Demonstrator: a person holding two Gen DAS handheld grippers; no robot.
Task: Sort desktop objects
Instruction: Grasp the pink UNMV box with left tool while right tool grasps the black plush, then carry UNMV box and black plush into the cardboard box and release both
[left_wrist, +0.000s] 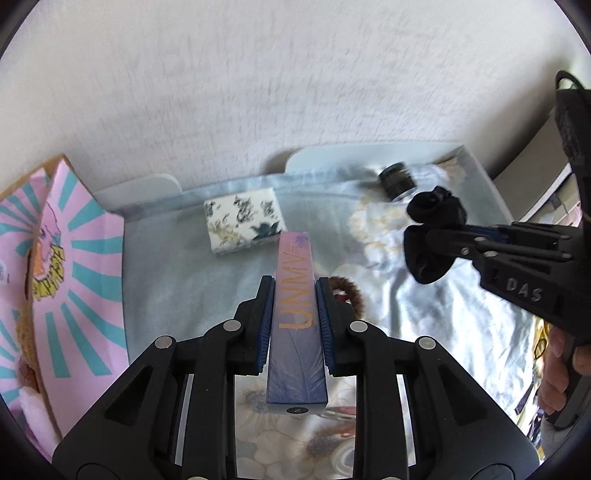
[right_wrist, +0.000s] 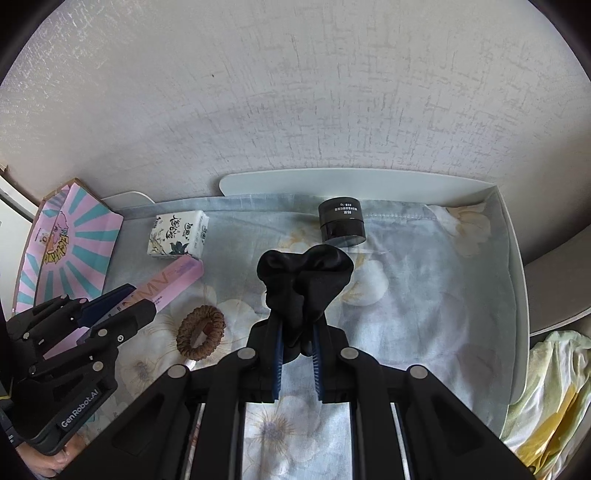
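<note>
- Black-fingered and blue-padded, the left tool (left_wrist: 295, 314) is clamped on a long pink-to-purple box (left_wrist: 295, 325) printed with orange letters, its pads pressing both long sides; the box appears raised off the cloth, one end reaching toward the tissue pack.
- The right tool (right_wrist: 298, 350) is closed on a black scrunchie (right_wrist: 303, 280), the fabric bunched between its pads and billowing above the fingertips, clear of the surface.
- Just beside the left tool's fingers, a brown braided hair ring (right_wrist: 201, 332) lies flat on the floral cloth (right_wrist: 424, 295), untouched.
- Farther back, a white tissue pack (right_wrist: 177, 238) with dark floral print rests near the rear edge, and a small black jar (right_wrist: 341, 221) stands upright near the back rim.
- A white tray-like table (right_wrist: 517, 277) with a raised rim carries the cloth and everything on it.
- At the left edge, a pink carton with teal rays (right_wrist: 70, 251) stands open, a likely destination, though its contents are hard to make out.
- Judged from the scene, sorting is in its early-to-middle stretch: two items are in hand but not yet put away, and three more wait on the cloth.
</note>
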